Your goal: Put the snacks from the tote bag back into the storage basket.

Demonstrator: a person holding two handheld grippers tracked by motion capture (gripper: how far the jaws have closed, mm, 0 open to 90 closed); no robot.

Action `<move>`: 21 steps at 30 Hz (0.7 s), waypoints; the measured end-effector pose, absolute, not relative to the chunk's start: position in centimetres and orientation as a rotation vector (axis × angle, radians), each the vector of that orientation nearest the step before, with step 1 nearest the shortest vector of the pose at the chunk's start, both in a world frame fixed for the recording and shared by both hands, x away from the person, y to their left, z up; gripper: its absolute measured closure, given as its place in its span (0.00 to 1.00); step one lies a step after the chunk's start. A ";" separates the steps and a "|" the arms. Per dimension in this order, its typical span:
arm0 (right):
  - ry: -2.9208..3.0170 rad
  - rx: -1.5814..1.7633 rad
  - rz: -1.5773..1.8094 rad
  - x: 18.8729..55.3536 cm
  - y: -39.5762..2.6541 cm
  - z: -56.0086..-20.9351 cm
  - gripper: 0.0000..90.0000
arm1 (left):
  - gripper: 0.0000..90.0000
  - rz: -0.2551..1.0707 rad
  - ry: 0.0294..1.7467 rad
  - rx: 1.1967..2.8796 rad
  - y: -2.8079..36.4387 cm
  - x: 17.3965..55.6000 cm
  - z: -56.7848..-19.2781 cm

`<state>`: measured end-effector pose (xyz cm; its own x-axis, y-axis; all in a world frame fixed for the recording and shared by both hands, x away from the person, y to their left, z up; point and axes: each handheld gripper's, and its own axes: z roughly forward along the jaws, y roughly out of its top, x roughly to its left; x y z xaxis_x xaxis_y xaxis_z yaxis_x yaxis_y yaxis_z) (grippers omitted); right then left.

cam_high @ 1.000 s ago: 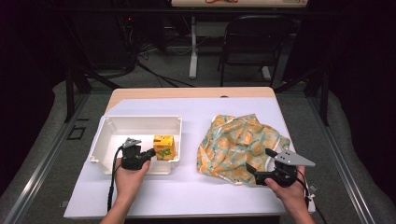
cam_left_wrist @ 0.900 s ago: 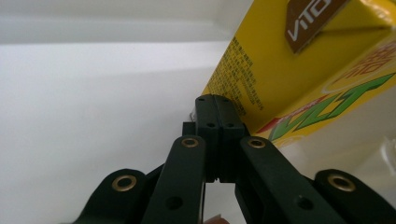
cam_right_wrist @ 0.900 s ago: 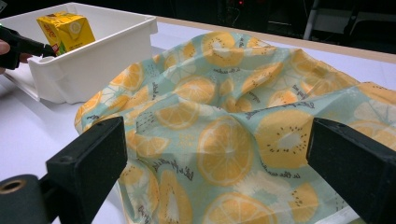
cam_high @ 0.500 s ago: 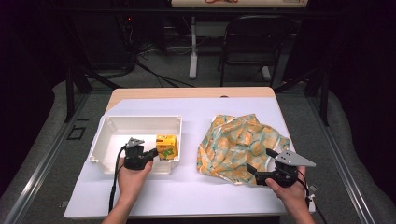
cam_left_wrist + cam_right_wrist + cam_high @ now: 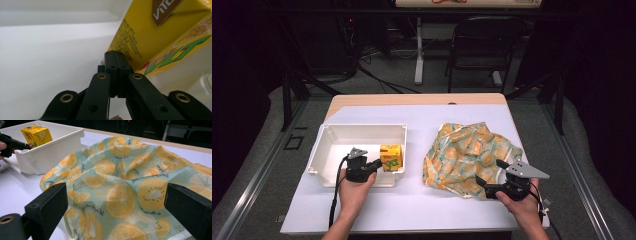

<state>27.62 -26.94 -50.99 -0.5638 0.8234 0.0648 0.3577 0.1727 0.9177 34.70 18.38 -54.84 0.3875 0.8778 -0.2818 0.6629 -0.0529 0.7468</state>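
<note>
A yellow drink carton (image 5: 391,156) stands in the front right corner of a white plastic bin (image 5: 362,129). My left gripper (image 5: 376,162) reaches over the bin's front wall, shut, its tips against the carton's lower left edge. In the left gripper view the closed jaws (image 5: 115,56) meet at the carton (image 5: 160,37), with nothing visibly pinched. A crumpled cloth with an orange-slice print (image 5: 467,150) lies right of the bin. My right gripper (image 5: 490,172) sits at the cloth's near right edge, open wide. In the right gripper view the cloth (image 5: 120,170) lies ahead of the spread jaws (image 5: 116,197).
The bin and cloth rest on a white table top (image 5: 412,205) whose front edge is close to both hands. A dark chair (image 5: 484,45) and cables stand on the floor beyond the far edge. The right gripper view also shows the bin (image 5: 62,142) and carton (image 5: 36,135).
</note>
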 end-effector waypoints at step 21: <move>1.992 1.123 1.378 27.7 -27.2 -50.9 0.05 | 0.75 0.382 1.312 1.739 21.2 33.0 -53.1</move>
